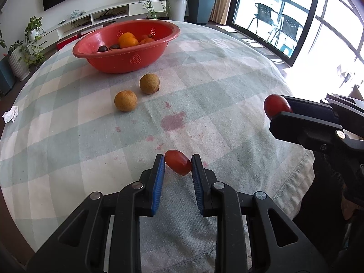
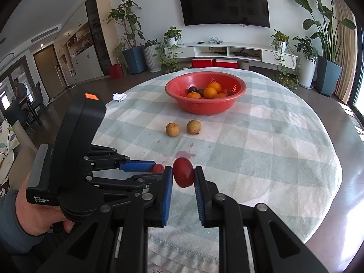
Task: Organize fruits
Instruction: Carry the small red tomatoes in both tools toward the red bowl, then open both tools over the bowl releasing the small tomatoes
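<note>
The left tongs [image 1: 178, 167] are clamped on a smooth, glossy red oval fruit [image 1: 178, 162], its ends pressed between ribbed blue pads [image 1: 158, 183] on matte black plastic arms, just above the cloth. The right tongs [image 2: 183, 175] pinch a second, darker red fruit [image 2: 183, 172] of the same egg shape between like pads, held clear of the bench [image 2: 273, 136] near its front edge. The bench is round-edged and covered with a soft, slightly rumpled cloth [image 1: 79, 147] checked in pale green and white, blotched with purplish-red stains [image 1: 173, 120]. Two dull, rough-skinned tan balls [image 1: 125, 100] [image 1: 149, 83] lie close together but apart on the cloth, between the tongs and a shiny red plastic bowl [image 1: 109, 61] with perforated patches in its wall. Inside it sit smooth oranges [image 1: 128, 41] and dark round fruit [image 1: 102, 48]. A crumpled white tissue [image 1: 10, 114] lies near the bench's left edge.
</note>
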Available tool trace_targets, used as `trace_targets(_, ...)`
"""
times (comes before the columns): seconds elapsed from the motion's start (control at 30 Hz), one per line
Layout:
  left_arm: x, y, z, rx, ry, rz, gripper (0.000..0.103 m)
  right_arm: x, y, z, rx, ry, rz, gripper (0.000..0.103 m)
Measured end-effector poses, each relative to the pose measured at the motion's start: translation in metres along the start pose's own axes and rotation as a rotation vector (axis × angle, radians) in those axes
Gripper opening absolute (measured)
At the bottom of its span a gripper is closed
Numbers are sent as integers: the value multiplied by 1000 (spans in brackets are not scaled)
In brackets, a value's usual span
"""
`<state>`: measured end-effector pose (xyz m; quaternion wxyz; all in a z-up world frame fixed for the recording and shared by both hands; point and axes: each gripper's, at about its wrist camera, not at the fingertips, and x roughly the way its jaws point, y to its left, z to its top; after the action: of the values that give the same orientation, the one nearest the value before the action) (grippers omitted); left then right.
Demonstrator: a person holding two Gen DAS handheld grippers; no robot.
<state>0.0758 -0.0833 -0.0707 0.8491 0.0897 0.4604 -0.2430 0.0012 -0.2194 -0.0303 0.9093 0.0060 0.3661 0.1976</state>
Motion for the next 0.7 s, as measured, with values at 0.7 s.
trace_targets(0.7, -55, 87, 108, -6, -199, 53, 22, 4, -38, 81, -9, -88, -60, 21)
